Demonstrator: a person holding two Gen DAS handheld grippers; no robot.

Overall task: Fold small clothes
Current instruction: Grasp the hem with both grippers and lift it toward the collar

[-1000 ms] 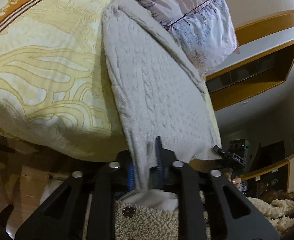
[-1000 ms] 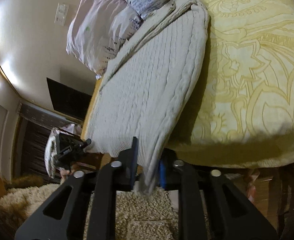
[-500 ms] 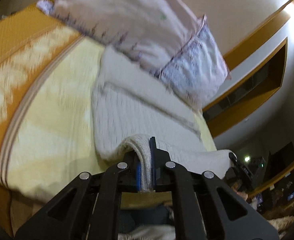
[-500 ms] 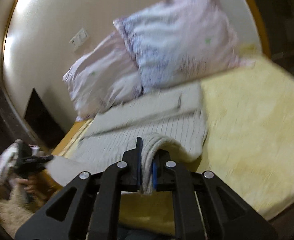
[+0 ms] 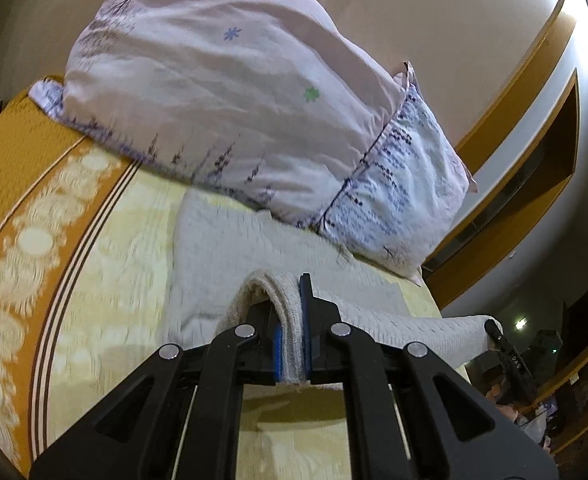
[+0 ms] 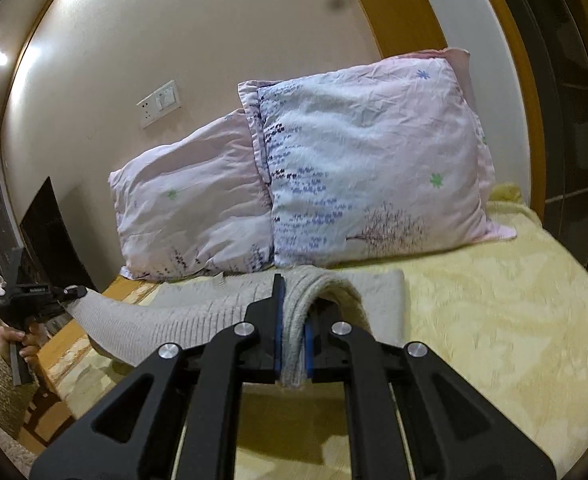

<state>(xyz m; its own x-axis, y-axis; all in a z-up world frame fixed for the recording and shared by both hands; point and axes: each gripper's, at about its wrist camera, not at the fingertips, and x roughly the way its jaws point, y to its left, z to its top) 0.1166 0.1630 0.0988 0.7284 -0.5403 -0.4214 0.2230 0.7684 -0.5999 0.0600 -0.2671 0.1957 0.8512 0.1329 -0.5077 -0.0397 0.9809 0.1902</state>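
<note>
— What have your grippers got hold of?

— My left gripper (image 5: 292, 330) is clamped tight on the ribbed hem of the knitted sweater (image 5: 218, 248), the cloth pinched flat between its blue pads. My right gripper (image 6: 293, 330) is closed just as hard on the same hem, further along it.

— And where is the sweater itself?

— Straight ahead of both grippers. Its far part lies flat on the bed (image 5: 106, 280), on the yellow patterned cover. The near part curls up off the cover and back into my jaws, so a fold of knit arches just in front of each gripper.

— Does the hem hang between your hands?

— Yes, it runs as a raised band from one grip to the other. From the right wrist I see it stretch away to the left, to my other gripper (image 6: 70, 292) and the hand (image 6: 16, 342) holding it.

— What lies beyond?

— Two pale floral pillows (image 6: 358, 168), just past the sweater's far edge, propped against the wall.
</note>
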